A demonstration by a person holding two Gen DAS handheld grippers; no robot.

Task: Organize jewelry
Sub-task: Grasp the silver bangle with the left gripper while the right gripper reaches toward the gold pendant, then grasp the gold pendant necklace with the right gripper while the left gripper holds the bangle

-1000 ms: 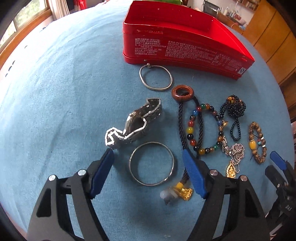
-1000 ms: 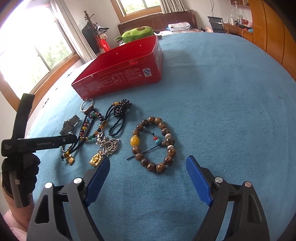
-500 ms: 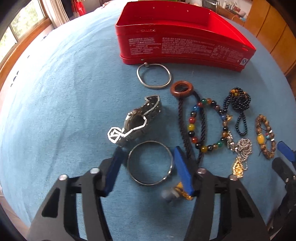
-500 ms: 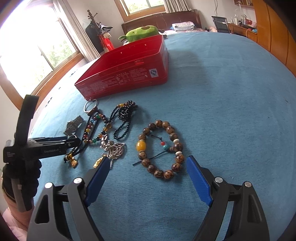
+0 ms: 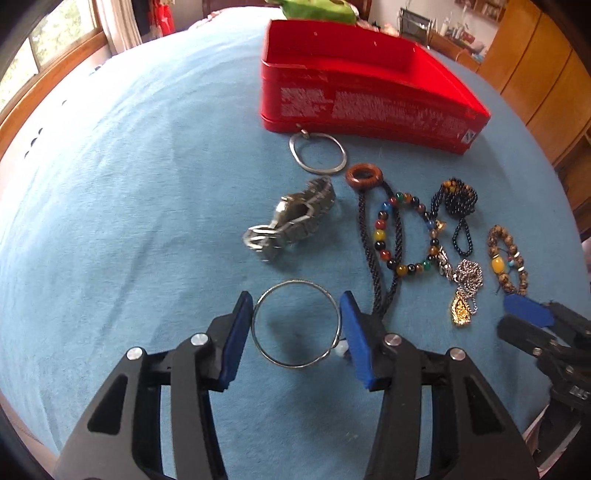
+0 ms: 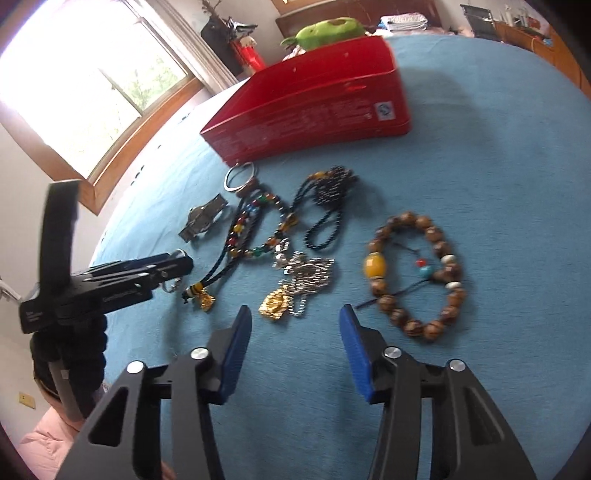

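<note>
The silver bangle (image 5: 295,325) is clamped across its width by the left gripper (image 5: 295,332); it should be lifted level toward the red tin (image 5: 369,96). The right gripper (image 6: 295,354) is held with jaws wide.

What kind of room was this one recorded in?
Probably a bedroom at home: a blue cloth-covered surface, wood-framed window, wooden cabinets, and a green plush toy behind the red tin box.

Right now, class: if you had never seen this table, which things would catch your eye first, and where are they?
The red tin stands open at the table's far side. Before it lie rows of jewelry: a watch, bead bracelets, a gold pendant. Nearest, the left claw grips a silver bangle.
</note>
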